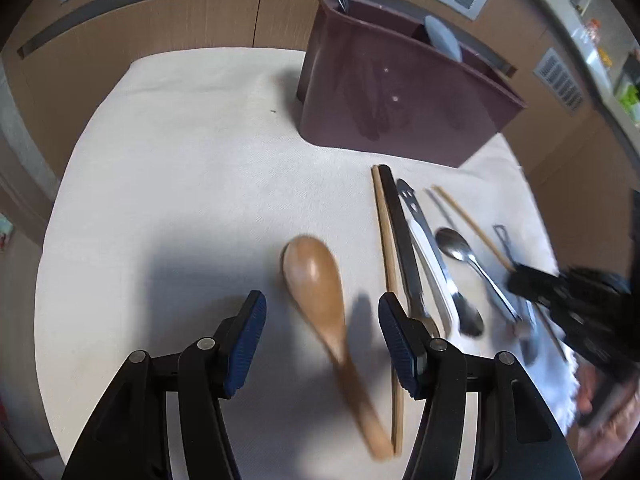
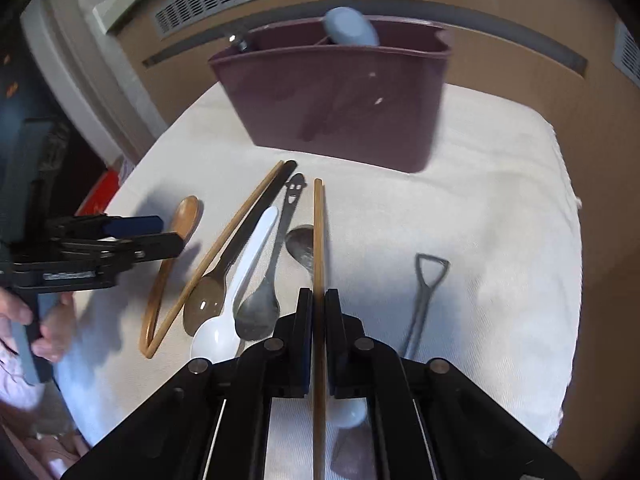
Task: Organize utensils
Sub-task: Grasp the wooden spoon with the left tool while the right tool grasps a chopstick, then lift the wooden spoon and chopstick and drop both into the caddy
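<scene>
My right gripper is shut on a wooden chopstick that runs straight ahead between its pads. Its twin chopstick lies slanted to the left. My left gripper is open, its blue pads on either side of a wooden spoon lying on the cloth, touching neither. In the right wrist view the left gripper hovers over that wooden spoon. A maroon utensil holder stands at the back with a pale blue spoon in it.
On the white cloth lie a black-handled spoon, a white plastic spoon, a smiley-handled metal spoon, another metal spoon and a small shovel-shaped utensil. A person's hand holds the left gripper.
</scene>
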Motion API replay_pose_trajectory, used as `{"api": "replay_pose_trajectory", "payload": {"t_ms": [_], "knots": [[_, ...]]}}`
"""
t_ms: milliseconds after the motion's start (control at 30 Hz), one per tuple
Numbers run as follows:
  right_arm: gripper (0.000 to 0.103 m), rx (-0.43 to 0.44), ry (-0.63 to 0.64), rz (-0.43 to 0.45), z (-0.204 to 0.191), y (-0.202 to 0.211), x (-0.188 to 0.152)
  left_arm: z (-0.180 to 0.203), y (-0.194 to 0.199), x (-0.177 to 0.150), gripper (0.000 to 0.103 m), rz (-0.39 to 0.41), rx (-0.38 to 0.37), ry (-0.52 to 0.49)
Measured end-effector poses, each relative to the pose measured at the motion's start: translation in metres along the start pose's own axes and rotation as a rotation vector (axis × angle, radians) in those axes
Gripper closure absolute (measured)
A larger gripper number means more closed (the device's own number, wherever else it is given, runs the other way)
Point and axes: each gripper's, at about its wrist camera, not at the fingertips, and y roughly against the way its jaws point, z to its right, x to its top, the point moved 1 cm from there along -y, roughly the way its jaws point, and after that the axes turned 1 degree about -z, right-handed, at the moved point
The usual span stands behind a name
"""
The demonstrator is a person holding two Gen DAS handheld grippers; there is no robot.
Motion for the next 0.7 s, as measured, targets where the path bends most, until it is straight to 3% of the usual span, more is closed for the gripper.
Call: {"api": "replay_pose_trajectory", "payload": {"t_ms": [133, 233, 433, 700], "knots": [[0.098, 0.003, -0.049, -0.004, 0.014, 0.007, -0.012, 0.02, -0.014, 0.008, 0.045, 0.038, 0.093, -0.037], [0.097, -0.009, -0.036, -0.009, 0.017, 0.008, -0.018, 0.026, -0.018, 0.008, 0.072, 0.076, 0.122, -0.072], [0.086, -0.015, 0.028, -0.028, 0.008, -0.003, -0.009, 0.03, -0.003, -0.009, 0.071, 0.134, 0.104, -0.12], [0.086, -0.124, 0.087, -0.071, 0.002, -0.036, 0.02, 0.022, 0.024, -0.017, 0.071, 0.183, 0.067, -0.105]]}}
